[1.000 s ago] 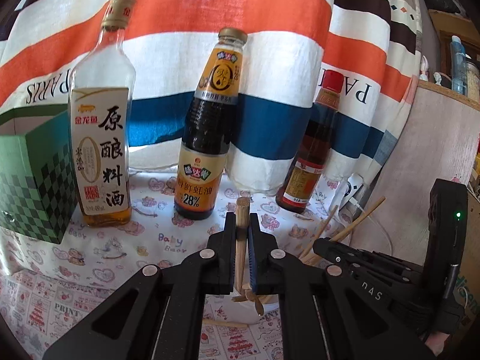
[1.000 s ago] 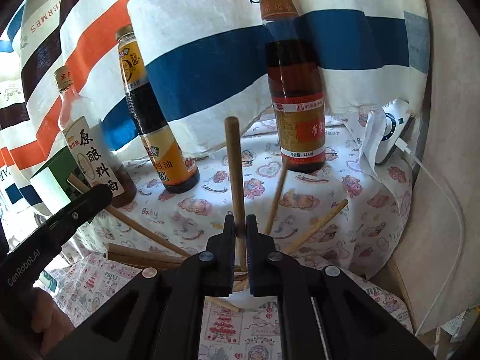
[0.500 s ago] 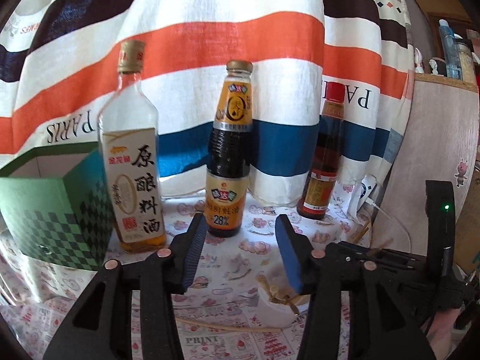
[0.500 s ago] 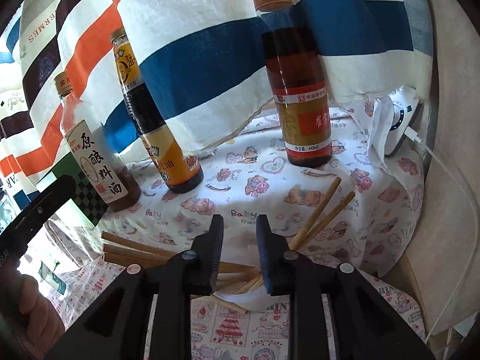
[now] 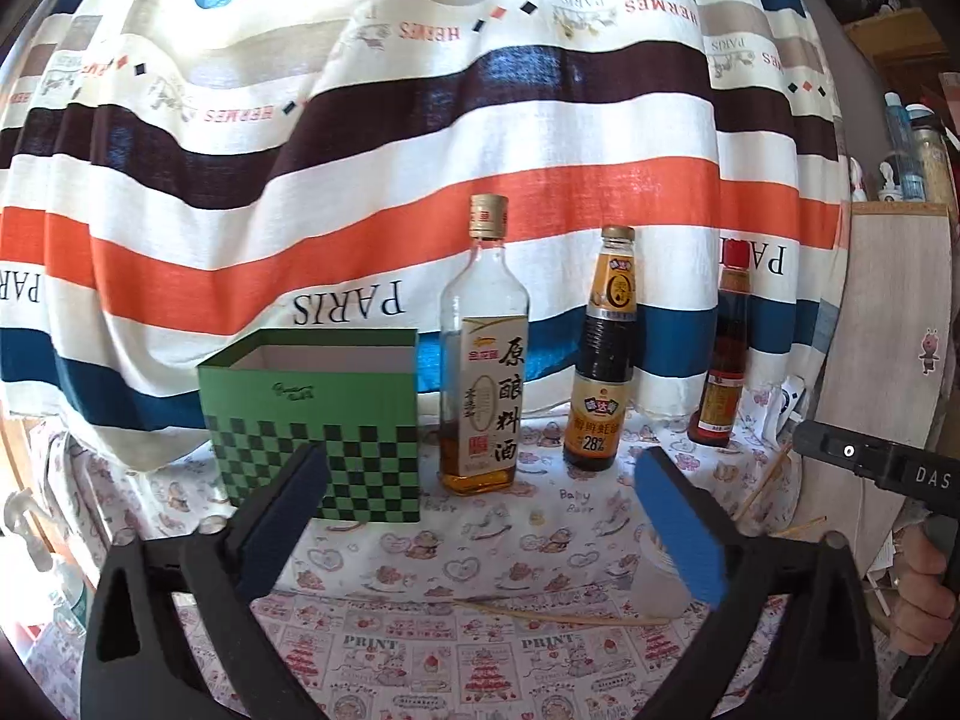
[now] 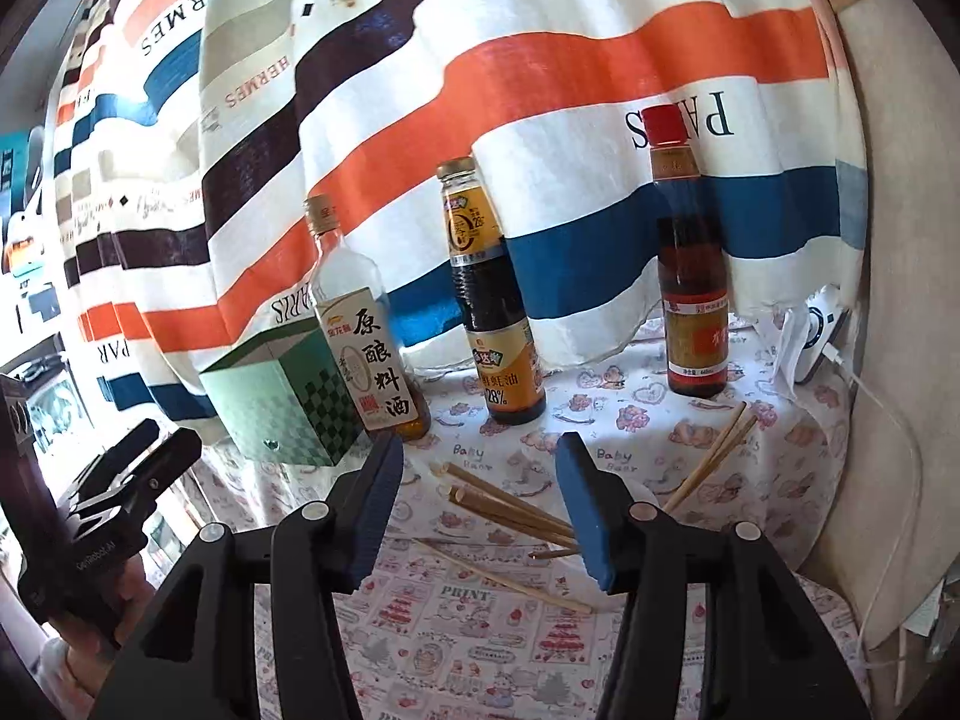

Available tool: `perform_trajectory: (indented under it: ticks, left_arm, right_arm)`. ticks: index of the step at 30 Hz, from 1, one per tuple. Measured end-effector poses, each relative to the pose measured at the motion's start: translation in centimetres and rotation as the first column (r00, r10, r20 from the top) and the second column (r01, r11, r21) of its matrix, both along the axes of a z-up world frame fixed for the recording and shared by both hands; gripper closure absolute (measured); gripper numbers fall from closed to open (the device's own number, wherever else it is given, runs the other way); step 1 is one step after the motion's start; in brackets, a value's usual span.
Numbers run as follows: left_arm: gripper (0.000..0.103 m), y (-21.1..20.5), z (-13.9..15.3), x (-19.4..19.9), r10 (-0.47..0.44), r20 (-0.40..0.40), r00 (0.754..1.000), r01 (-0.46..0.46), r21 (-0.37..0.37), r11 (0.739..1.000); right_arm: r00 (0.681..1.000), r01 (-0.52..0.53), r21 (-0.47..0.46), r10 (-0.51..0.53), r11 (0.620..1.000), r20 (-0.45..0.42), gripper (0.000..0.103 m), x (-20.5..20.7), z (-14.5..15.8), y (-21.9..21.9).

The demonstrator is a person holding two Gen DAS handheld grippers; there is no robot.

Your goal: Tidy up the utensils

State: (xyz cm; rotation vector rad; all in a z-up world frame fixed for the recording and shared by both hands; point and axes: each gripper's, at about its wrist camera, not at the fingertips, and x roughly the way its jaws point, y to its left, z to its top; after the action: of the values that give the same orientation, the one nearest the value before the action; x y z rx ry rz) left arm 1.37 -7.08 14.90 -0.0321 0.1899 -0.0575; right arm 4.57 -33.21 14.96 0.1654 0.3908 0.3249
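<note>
Chopsticks: wooden, a loose bundle. They stand at a slant in a small white cup, which is mostly hidden behind the right claw's blue pad; their tips fan out to the left and to the far right. In the left wrist view the same cup shows just behind the left claw's right pad.

Stray stick: one thin, pale length, lying flat on the tablecloth in front of the cup, apart from the bundle. It is not yet gathered.

Right gripper: released. Its jaws have just been opening, and nothing is gripped between the pads.

Left gripper: released and spread wide. Its jaws have just been opening and hold nothing.

Green checked box: open-topped, at the far left of the table.

Bottles, in a row to the right of the box:
- a clear cooking-wine bottle
- a dark oyster-sauce bottle
- a red-capped bottle at the far right

Striped curtain: hangs behind everything.

Progress, as judged: the bulk of the chopsticks appear to be stowed in the cup and both claws are free. What seems left is the single stick on the cloth, and perhaps straightening the splayed bundle.
</note>
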Motion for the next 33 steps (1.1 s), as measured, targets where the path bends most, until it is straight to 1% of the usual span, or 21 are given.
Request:
perform_trajectory:
  ticks: [1,2,3,6,8,10,12,13,14,15,16,18,20,23,26,27,28,31,33]
  left_arm:
    - [0.000,0.5,-0.5,-0.5,0.026,0.006,1.000,-0.026,0.010,1.000]
    - [0.000,0.9,-1.1,-0.9,0.049,0.003,0.999,-0.049,0.022,0.999]
    - [0.000,1.4,-1.7,-1.3,0.059,-0.002,0.998,-0.059,0.028,0.998]
    - [0.000,3.0,-3.7,-2.1,0.048,-0.034,0.998,-0.048,-0.002,0.999]
    - [0.000,4.1,-5.4,-2.6,0.068,-0.055,0.996,-0.070,-0.032,0.997]
    - [0.000,5.1,-7.3,-3.2,0.104,-0.062,0.993,-0.108,-0.056,0.993]
    - [0.000,6.2,-9.7,-3.9,0.180,-0.046,0.983,-0.183,-0.083,0.980]
    - [0.000,6.5,-10.8,-3.6,0.203,-0.093,0.975,-0.211,-0.084,0.974]
    - [0.000,6.6,-11.3,-2.9,0.165,-0.158,0.974,-0.180,-0.084,0.980]
    - [0.000,6.7,-11.6,-2.4,0.095,-0.189,0.977,-0.116,-0.100,0.988]
    - [0.000,6.7,-11.8,-2.4,0.084,-0.185,0.979,-0.105,-0.107,0.989]
    - [0.000,6.5,-12.0,-2.5,0.126,-0.183,0.975,-0.145,-0.097,0.985]
    - [0.000,6.2,-12.3,-2.3,0.085,-0.195,0.977,-0.106,-0.098,0.989]
    - [0.000,5.7,-13.0,-2.1,0.111,-0.199,0.974,-0.126,-0.065,0.990]
    - [0.000,5.0,-13.8,-1.4,0.072,-0.235,0.969,-0.082,-0.032,0.996]
    - [0.000,4.9,-14.0,-1.2,0.068,-0.241,0.968,-0.075,-0.022,0.997]
    - [0.000,4.7,-14.2,-1.2,0.082,-0.232,0.969,-0.086,-0.011,0.996]
    - [0.000,4.5,-14.4,-1.5,0.117,-0.199,0.973,-0.118,0.007,0.993]
    - [0.000,4.8,-14.7,-1.4,0.119,-0.214,0.969,-0.124,-0.009,0.992]
  right_arm:
    - [1.000,-0.001,-0.002,0.001,1.000,0.001,0.036,-0.6,-0.4,0.2]
    - [1.000,-0.001,0.003,0.001,1.000,-0.004,0.025,-1.1,-0.9,0.3]
    - [1.000,0.002,0.008,-0.002,1.000,-0.013,0.022,-1.5,-1.5,0.4]
    - [0.998,0.022,-0.009,-0.023,1.000,-0.058,0.021,-2.3,-4.1,0.6]
    - [0.995,0.046,-0.017,-0.047,0.999,-0.089,0.021,-2.6,-5.9,0.6]
    - [0.991,0.057,-0.008,-0.058,0.998,-0.120,0.021,-2.9,-7.6,0.5]
    - [0.988,0.070,0.014,-0.067,0.997,-0.142,0.021,-3.5,-9.0,0.0]
    - [0.987,0.079,0.008,-0.077,0.997,-0.141,0.021,-3.8,-9.7,0.0]
    - [0.987,0.091,-0.012,-0.091,0.996,-0.132,0.020,-4.0,-10.3,0.0]
    - [0.986,0.106,-0.039,-0.110,0.994,-0.122,0.020,-4.0,-11.0,0.1]
    - [0.984,0.122,-0.065,-0.129,0.990,-0.122,0.020,-3.8,-11.6,0.1]
    - [0.977,0.122,-0.112,-0.140,0.986,-0.162,0.020,-3.0,-12.6,0.4]
    - [0.972,0.090,-0.115,-0.113,0.989,-0.206,0.020,-2.2,-13.6,0.3]
    - [0.943,0.097,-0.116,-0.129,0.988,-0.307,0.020,-0.8,-15.6,0.1]
    - [0.916,0.055,-0.101,-0.090,0.993,-0.390,0.020,0.2,-17.0,0.0]
    - [0.909,0.040,-0.113,-0.083,0.993,-0.409,0.020,0.4,-17.4,0.2]
    - [0.903,0.025,-0.133,-0.079,0.991,-0.423,0.020,0.5,-17.7,0.4]
    - [0.900,-0.049,-0.204,-0.045,0.978,-0.434,0.020,0.3,-18.2,1.8]
    - [0.902,-0.081,-0.233,-0.028,0.969,-0.430,0.020,0.0,-18.3,2.5]
